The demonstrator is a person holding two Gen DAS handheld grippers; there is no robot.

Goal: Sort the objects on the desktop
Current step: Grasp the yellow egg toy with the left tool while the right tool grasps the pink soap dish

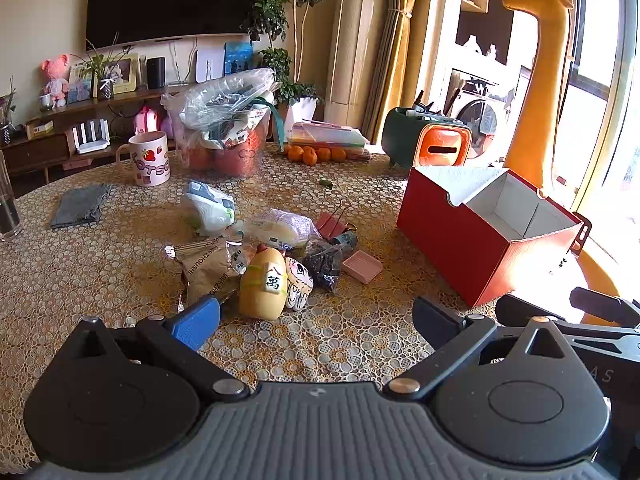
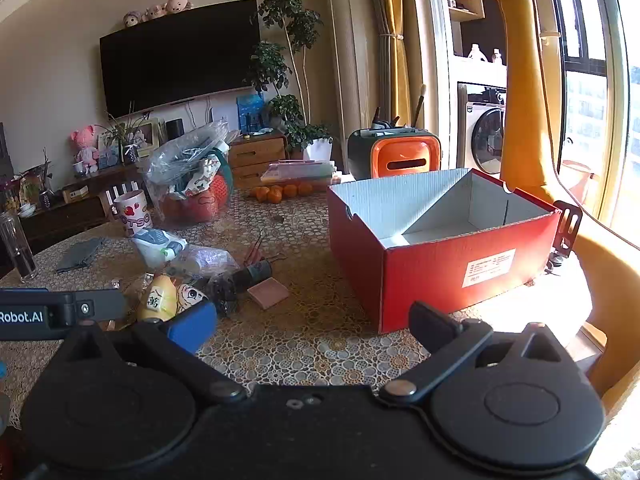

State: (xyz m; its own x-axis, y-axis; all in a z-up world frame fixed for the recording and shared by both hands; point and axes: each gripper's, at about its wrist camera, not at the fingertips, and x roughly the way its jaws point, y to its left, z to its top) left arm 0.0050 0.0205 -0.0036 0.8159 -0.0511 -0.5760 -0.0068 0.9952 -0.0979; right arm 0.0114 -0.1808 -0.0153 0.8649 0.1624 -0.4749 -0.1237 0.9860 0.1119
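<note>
A pile of small objects lies mid-table: a yellow plush toy (image 1: 264, 284) (image 2: 158, 298) with a Chinese character, a white striped face toy (image 1: 299, 282), a pink box (image 1: 362, 266) (image 2: 268, 293), a dark bag (image 1: 322, 262), a brown paper bag (image 1: 208, 270), clear snack packets (image 1: 280, 228) and a white-green packet (image 1: 210, 204). An open red cardboard box (image 1: 472, 256) (image 2: 440, 264) stands to the right. My left gripper (image 1: 316, 322) is open and empty, just short of the pile. My right gripper (image 2: 312, 328) is open and empty in front of the red box.
A strawberry mug (image 1: 149, 159), a grey cloth (image 1: 80, 206), a plastic bag over a red basket (image 1: 228, 120), oranges (image 1: 314, 154) and an orange-green organizer (image 1: 436, 144) stand at the back. A glass (image 1: 6, 208) is at the far left. A yellow giraffe chair (image 1: 540, 80) stands right.
</note>
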